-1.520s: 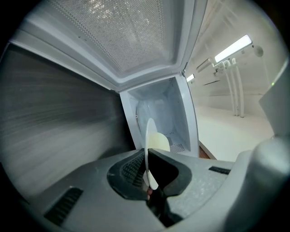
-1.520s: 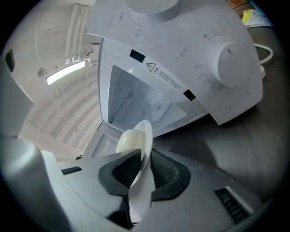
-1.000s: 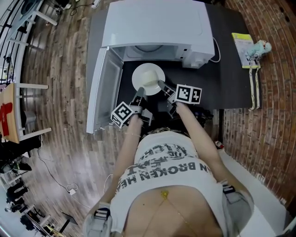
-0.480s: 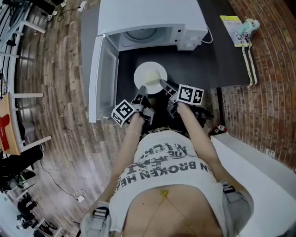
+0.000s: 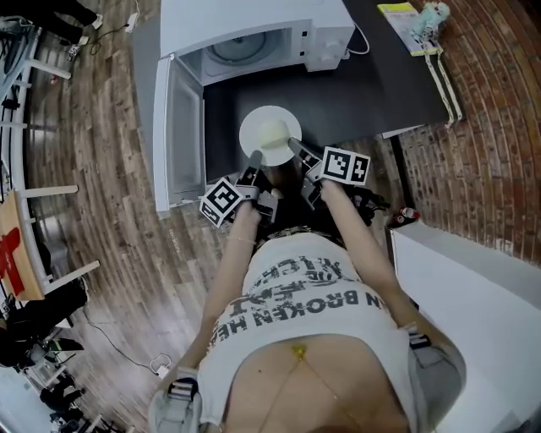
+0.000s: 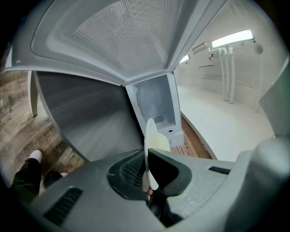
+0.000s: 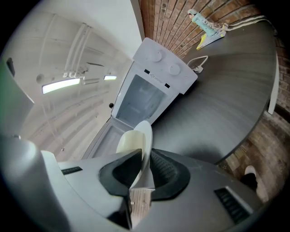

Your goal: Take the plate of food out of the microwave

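Holding plate (image 5: 269, 134) outside microwave (image 5: 254, 34) | left gripper (image 5: 256, 161) jaws pinch rim | right gripper (image 5: 296, 152) jaws closing on rim

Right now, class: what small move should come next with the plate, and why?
Probably lower the plate onto the dark table: left gripper and right gripper, jaws closing, pinch its rim, and it's out of the open microwave.

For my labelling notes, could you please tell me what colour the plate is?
The plate is white; the head view shows it best.
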`<state>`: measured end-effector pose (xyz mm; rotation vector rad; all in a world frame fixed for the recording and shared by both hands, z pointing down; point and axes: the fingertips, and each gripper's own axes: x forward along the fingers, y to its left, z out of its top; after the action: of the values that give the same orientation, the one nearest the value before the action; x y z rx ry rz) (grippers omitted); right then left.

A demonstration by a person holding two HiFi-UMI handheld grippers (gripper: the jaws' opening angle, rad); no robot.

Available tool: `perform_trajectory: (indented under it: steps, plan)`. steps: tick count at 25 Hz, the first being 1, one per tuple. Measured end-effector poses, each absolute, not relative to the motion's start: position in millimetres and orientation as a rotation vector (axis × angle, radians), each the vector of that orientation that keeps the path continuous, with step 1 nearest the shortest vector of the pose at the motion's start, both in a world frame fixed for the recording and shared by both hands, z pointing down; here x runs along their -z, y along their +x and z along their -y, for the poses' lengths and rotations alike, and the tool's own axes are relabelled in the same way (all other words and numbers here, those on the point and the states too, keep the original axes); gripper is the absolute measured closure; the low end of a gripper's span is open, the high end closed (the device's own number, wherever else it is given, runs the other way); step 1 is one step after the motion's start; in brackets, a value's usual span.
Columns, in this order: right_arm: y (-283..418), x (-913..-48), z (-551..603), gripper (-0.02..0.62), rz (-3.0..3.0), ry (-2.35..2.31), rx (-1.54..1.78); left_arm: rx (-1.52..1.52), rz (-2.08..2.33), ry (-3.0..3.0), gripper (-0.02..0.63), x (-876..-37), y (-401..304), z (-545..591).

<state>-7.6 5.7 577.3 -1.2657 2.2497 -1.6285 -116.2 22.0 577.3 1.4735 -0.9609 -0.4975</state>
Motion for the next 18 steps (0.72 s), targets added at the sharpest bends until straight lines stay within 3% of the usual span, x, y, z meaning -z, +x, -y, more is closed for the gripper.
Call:
perform_trajectory:
  steps: [18]
  plan:
    - [44, -569, -17, 0.540, -2.383, -1.095, 1.700, 0.592, 1.093, 1.418, 0.589, -566, -60, -49]
